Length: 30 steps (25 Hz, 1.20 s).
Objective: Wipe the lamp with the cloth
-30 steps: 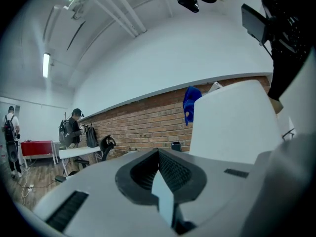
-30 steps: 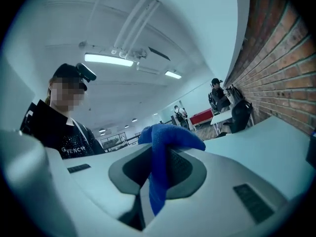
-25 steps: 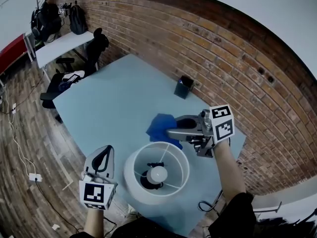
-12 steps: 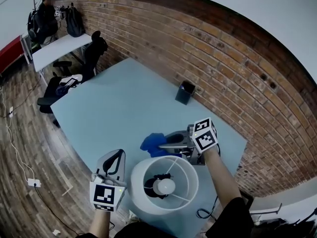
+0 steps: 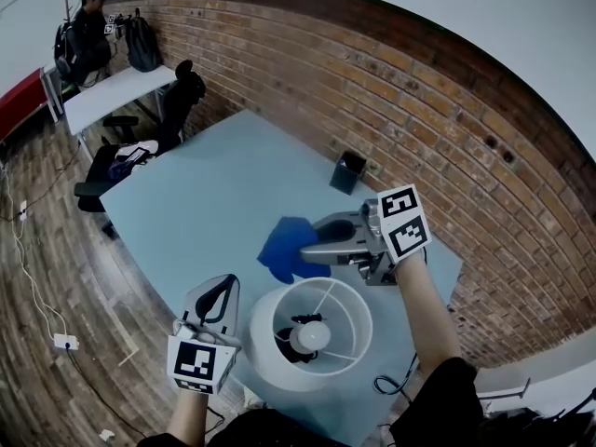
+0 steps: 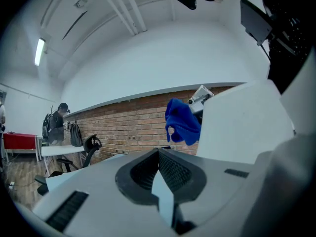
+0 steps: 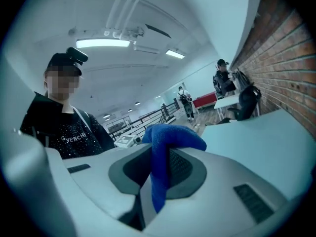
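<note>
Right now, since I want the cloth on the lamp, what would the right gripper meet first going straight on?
Probably nothing close: the right gripper, shut on the blue cloth, points out over the table, and the lamp shade sits off to its side, out of line. Depth is unclear.

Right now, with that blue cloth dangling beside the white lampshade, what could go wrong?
1. The right gripper pinches only a fold of the blue cloth; rubbing might pull it free.
2. The white drum-shaded lamp seems to stand near the pale blue table's near edge. The left gripper is shut beside it, holding nothing, so a firm wipe could tip or slide the lamp.
</note>
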Available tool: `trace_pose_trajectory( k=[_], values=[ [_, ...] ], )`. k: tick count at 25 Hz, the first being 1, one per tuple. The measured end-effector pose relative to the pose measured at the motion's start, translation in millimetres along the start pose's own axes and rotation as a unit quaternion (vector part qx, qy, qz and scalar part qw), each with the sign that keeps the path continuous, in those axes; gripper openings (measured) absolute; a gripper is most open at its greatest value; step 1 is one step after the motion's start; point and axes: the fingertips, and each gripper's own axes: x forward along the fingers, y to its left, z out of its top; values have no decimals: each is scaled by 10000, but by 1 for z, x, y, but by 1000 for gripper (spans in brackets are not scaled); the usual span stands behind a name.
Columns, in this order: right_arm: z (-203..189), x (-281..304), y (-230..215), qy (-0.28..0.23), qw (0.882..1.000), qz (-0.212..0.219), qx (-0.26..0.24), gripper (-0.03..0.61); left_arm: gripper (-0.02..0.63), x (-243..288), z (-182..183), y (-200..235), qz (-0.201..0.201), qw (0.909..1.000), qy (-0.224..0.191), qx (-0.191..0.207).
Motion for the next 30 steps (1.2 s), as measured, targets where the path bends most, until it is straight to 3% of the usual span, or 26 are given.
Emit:
trace_pose_trajectory(
  k=[5, 9, 13, 19, 24, 27, 30],
  values=[
    [47, 10, 44, 172, 9952, 811, -512, 61, 9, -11, 22, -5, -165, 9995, -209, 156],
    [44, 33, 67, 881, 9784, 1714, -743, 61, 8, -18, 25, -2, -364, 9989, -219, 191],
    [26, 56, 63, 1857, 9481, 2337, -1101, 61, 9, -16, 28, 7, -550, 9979, -279, 172],
    [-3, 77, 58, 2536, 8867, 3650, -1273, 61, 8, -13, 15, 22, -646, 9976, -218, -117],
    [-42, 97, 33, 2943, 8581, 4060, -1106, 61, 9, -10, -8, 34, -591, 9979, 29, -268],
    [-61, 112, 23, 3039, 8523, 4141, -989, 61, 9, -13, -19, 42, -573, 9977, 139, -346],
    [-76, 125, 14, 3045, 8540, 4120, -910, 61, 8, -13, -29, 51, -504, 9974, 261, -436]
  ],
)
